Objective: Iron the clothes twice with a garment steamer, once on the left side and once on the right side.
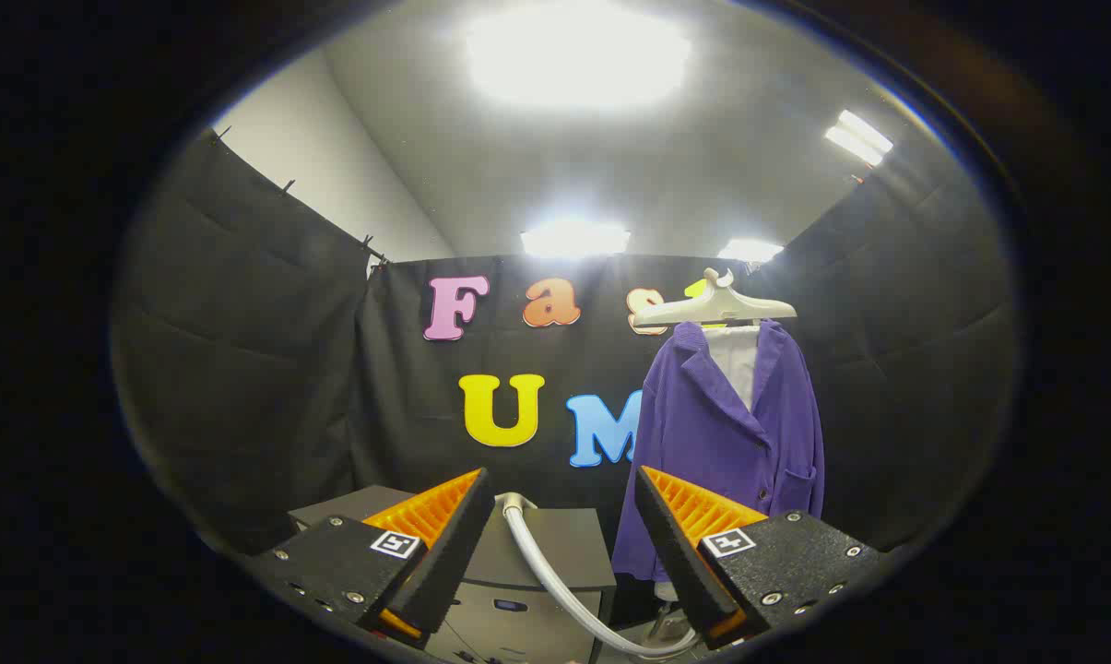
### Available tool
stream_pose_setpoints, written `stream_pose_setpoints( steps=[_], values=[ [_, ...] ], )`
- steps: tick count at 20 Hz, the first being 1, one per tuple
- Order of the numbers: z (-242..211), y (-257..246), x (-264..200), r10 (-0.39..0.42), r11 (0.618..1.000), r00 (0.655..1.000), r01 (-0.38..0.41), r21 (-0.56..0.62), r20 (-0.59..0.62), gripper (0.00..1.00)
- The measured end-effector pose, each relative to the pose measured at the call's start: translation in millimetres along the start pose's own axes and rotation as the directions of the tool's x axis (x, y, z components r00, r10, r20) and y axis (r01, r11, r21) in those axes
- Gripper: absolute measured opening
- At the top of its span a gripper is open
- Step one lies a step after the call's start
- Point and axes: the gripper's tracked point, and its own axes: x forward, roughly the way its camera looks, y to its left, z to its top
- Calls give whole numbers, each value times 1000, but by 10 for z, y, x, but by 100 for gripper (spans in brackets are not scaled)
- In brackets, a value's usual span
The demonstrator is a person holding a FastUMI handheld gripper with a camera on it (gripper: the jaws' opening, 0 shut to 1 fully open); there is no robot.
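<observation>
tongs wide open, gripping nothing. hose runs between fingers. purple jacket on hanger beyond right finger.

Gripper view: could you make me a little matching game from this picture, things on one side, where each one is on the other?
Things:
1. purple jacket
2. hanger
3. hose
4. grey cabinet

Places:
A. runs down between the open fingers of the gripper
B. hangs beyond the right finger, in front of the black cloth wall
C. stands just ahead of the fingers, with the hose coming off its top
D. sits at the top of the jacket, holding it up

Pairs: 1-B, 2-D, 3-A, 4-C
</observation>
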Motion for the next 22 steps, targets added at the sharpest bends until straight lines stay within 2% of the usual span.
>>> stream_pose_setpoints(
  steps=[12,17,22],
  values=[
    [-343,-164,89,-39,999,997,38,-27,-72,95],
    [-406,-241,-9,-20,998,995,14,-54,-102,94],
    [-353,-165,-210,65,996,991,-72,-55,-118,95]
  ],
)
